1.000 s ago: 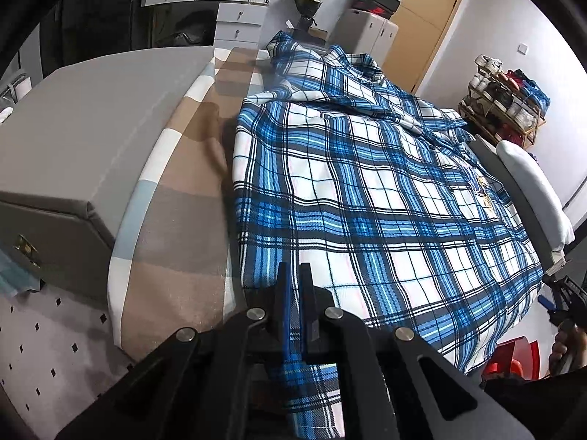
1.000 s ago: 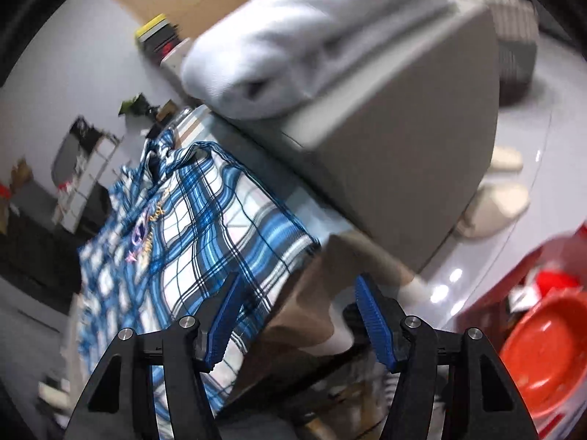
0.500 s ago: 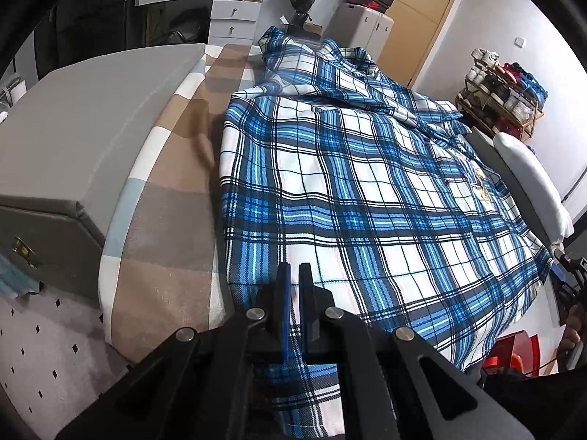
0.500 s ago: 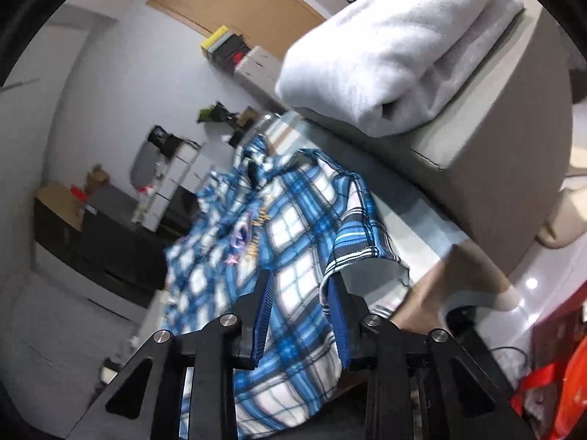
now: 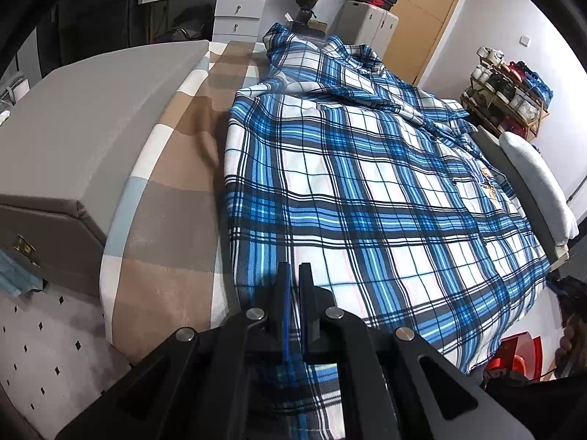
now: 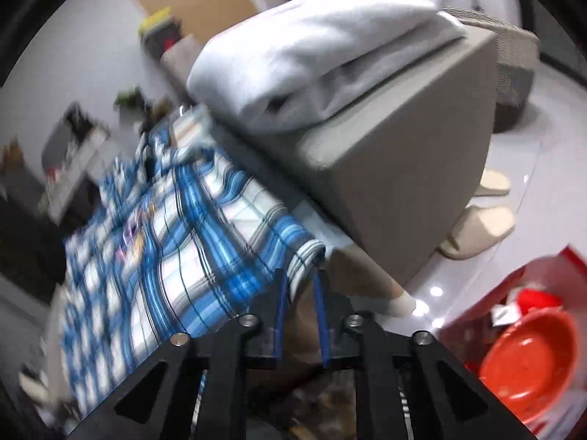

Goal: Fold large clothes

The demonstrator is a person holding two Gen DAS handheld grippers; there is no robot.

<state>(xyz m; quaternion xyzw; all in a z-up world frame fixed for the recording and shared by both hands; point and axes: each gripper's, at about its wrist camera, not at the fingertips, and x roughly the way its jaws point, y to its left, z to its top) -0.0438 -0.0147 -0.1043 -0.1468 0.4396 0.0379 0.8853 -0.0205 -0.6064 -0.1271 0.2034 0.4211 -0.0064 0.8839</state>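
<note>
Plaid shirt [image 5: 367, 190] lay spread on the bed, long axis running away from both grippers toward the collar; left gripper [image 5: 294, 275] was clamped on the near hem, right gripper [image 6: 299, 282] nearly closed around the hem's other corner.

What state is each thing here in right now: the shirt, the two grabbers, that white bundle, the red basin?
Plaid shirt: spread flat on the bed, not yet folded, bottom hem pinched at both corners.
Left gripper: shut on the hem.
Right gripper: nearly shut, shirt corner between its fingers.
White blanket: folded, lying on the grey block.
Red basin: upright on the floor.
</note>
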